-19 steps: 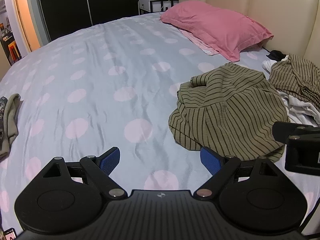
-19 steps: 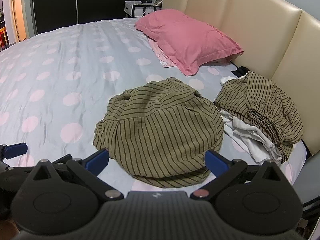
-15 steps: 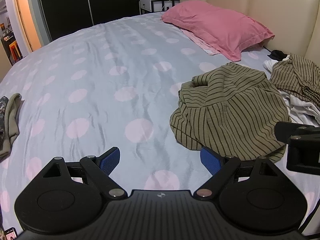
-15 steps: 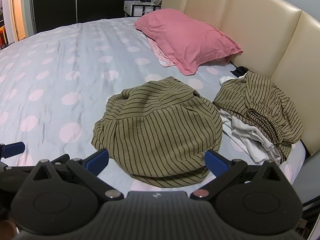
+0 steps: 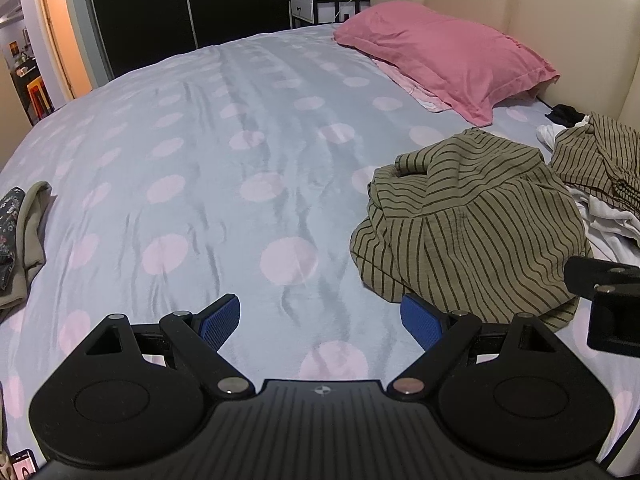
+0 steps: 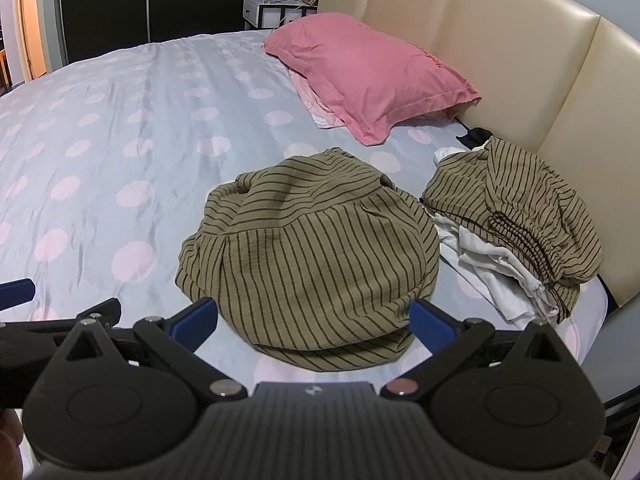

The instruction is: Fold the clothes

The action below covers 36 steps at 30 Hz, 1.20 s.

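Right wrist view, crumpled striped garment (image 6: pixel 312 252), roundish heap, no clear long axis

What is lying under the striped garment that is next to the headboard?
Under the smaller striped garment lies crumpled white cloth, sticking out toward the near side. How far it reaches beneath, and whether anything else is below, is covered. The polka-dot bedsheet shows around the pile.
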### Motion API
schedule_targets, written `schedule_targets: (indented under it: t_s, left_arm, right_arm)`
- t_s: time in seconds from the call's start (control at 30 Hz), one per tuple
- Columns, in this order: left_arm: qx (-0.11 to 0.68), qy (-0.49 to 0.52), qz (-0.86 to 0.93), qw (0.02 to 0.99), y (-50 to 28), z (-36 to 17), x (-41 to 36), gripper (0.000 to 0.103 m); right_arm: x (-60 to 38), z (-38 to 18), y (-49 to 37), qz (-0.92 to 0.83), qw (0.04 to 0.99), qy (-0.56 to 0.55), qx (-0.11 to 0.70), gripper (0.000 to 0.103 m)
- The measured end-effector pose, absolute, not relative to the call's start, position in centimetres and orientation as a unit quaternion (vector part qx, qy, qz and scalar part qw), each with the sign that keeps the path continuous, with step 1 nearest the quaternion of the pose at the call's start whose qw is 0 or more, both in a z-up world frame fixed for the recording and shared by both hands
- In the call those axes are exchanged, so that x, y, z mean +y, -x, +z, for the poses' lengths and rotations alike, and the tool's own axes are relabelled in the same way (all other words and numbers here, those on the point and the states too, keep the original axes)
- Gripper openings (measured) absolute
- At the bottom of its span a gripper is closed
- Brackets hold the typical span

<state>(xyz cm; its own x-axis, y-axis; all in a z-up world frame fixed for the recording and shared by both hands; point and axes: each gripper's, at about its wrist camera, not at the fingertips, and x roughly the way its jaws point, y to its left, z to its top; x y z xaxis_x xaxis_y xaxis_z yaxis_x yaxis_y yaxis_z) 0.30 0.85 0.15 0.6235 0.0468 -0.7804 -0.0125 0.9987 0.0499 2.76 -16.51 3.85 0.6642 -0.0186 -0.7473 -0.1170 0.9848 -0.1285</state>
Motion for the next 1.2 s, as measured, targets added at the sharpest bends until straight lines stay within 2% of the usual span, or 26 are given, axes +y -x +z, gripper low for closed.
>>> schedule_targets:
  t_s: [1.2]
  left_arm:
    - [0.438, -0.023, 0.017, 0.899, -0.31, 0.18, 0.3, 0.088]
  right_arm:
    - [-15.83, 3.49, -2.77, 0.037, 0.906, 0.095, 0.412, 0.103]
